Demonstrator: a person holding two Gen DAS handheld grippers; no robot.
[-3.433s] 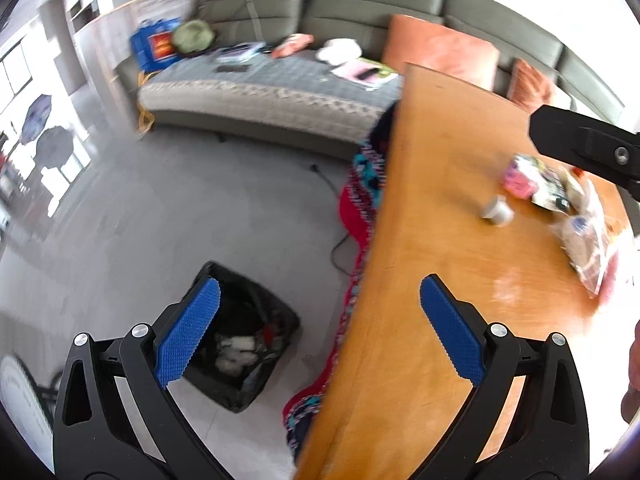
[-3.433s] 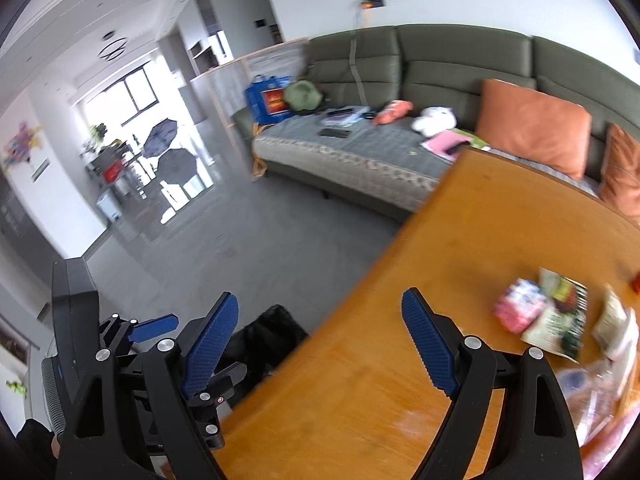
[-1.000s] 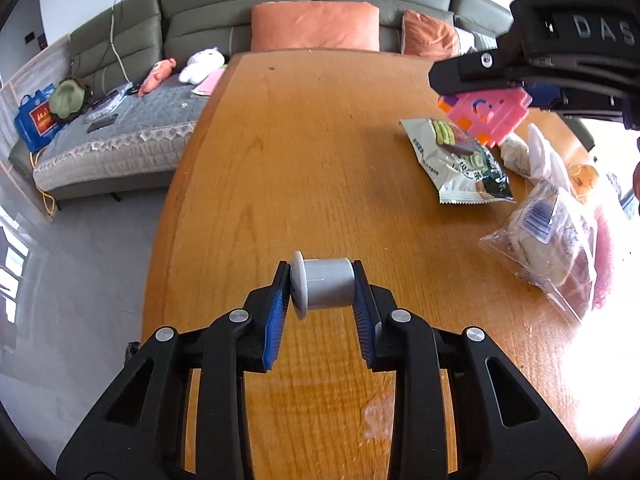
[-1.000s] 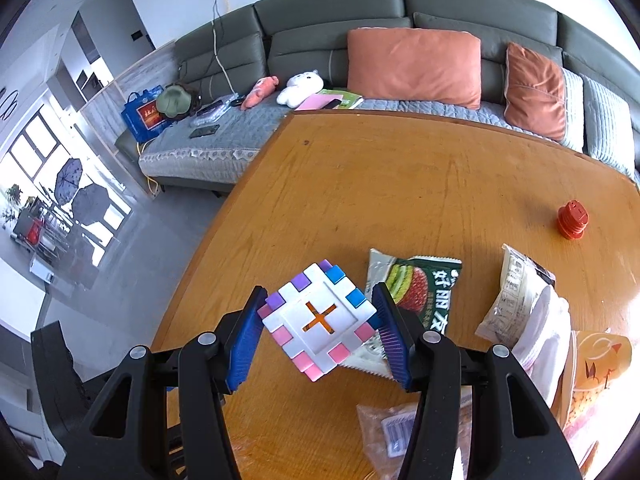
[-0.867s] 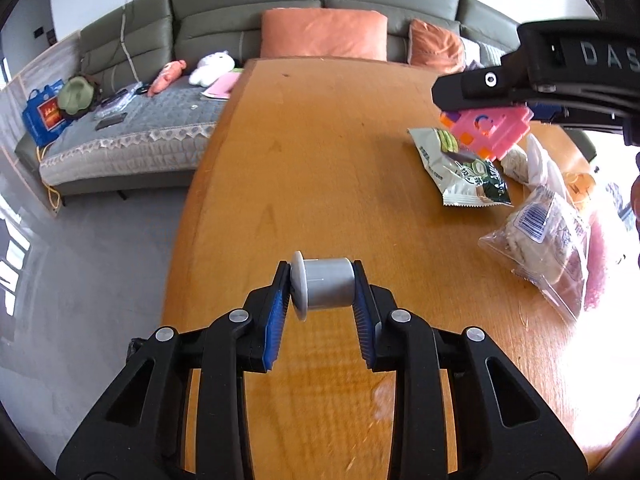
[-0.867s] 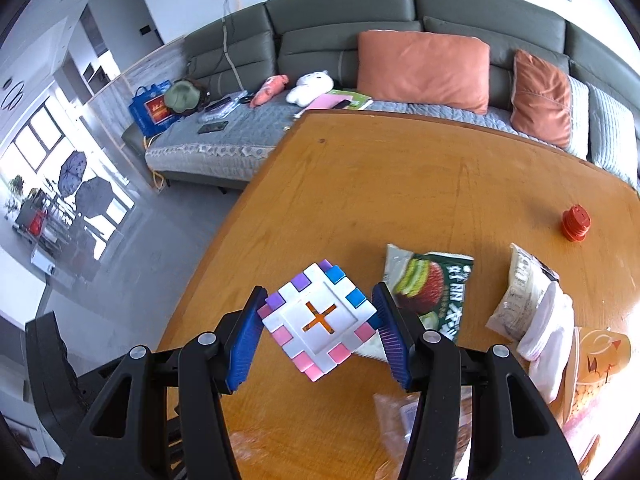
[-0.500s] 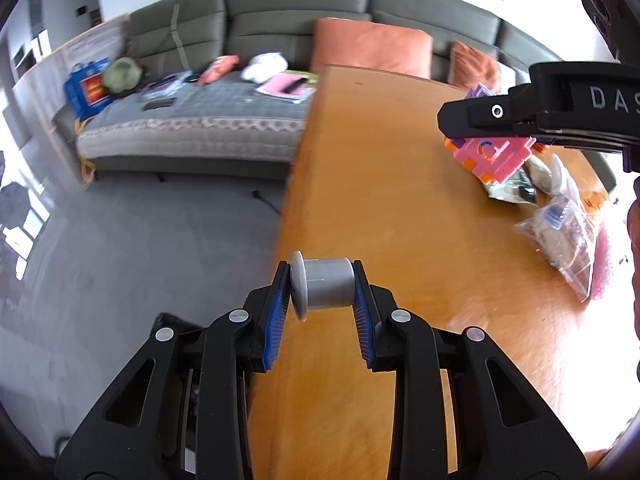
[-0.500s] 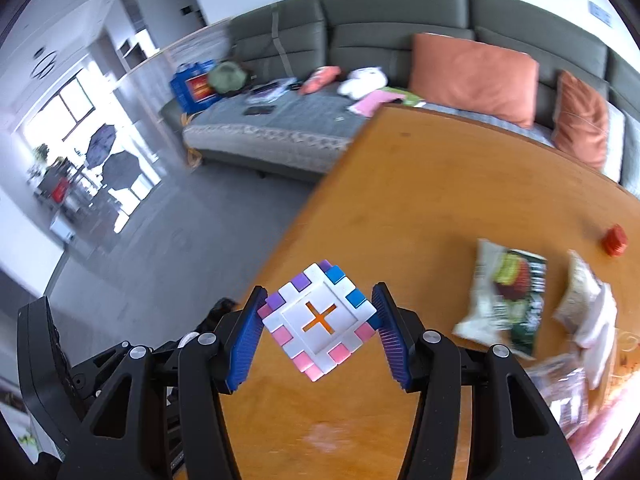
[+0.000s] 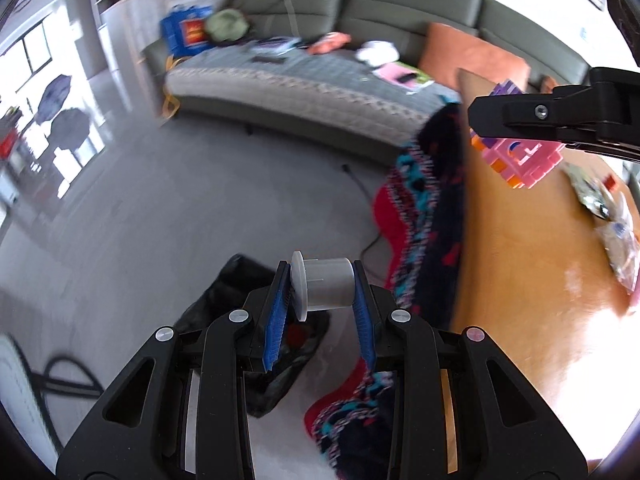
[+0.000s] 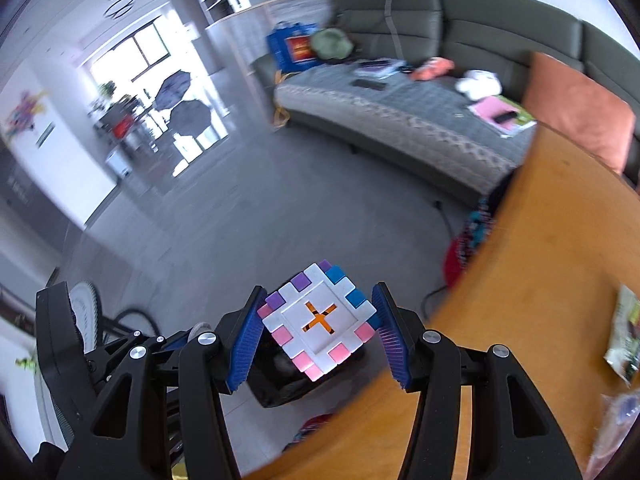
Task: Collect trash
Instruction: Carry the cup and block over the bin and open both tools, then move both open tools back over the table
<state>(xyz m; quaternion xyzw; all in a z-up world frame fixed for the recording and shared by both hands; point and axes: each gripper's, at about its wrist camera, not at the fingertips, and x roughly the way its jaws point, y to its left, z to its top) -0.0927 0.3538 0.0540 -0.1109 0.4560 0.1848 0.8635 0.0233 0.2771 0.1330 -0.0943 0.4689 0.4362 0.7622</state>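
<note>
Spool (image 9: 326, 284), grey, sits clamped in my left tool (image 9: 322, 304) above the black bin (image 9: 240, 280); my right tool (image 10: 318, 330) grips the puzzle cube (image 10: 318, 322) beside the table (image 10: 540, 280).

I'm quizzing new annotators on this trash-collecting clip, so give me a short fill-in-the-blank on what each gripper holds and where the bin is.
1. The left gripper is shut on a grey ____.
2. The right gripper grips a cube whose white face has a cutout shaped like a ____.
3. The black trash bag sits on the ____, beside the wooden table.
4. The snack packets lie on the ____.

Missing words: spool; cross; floor; table
</note>
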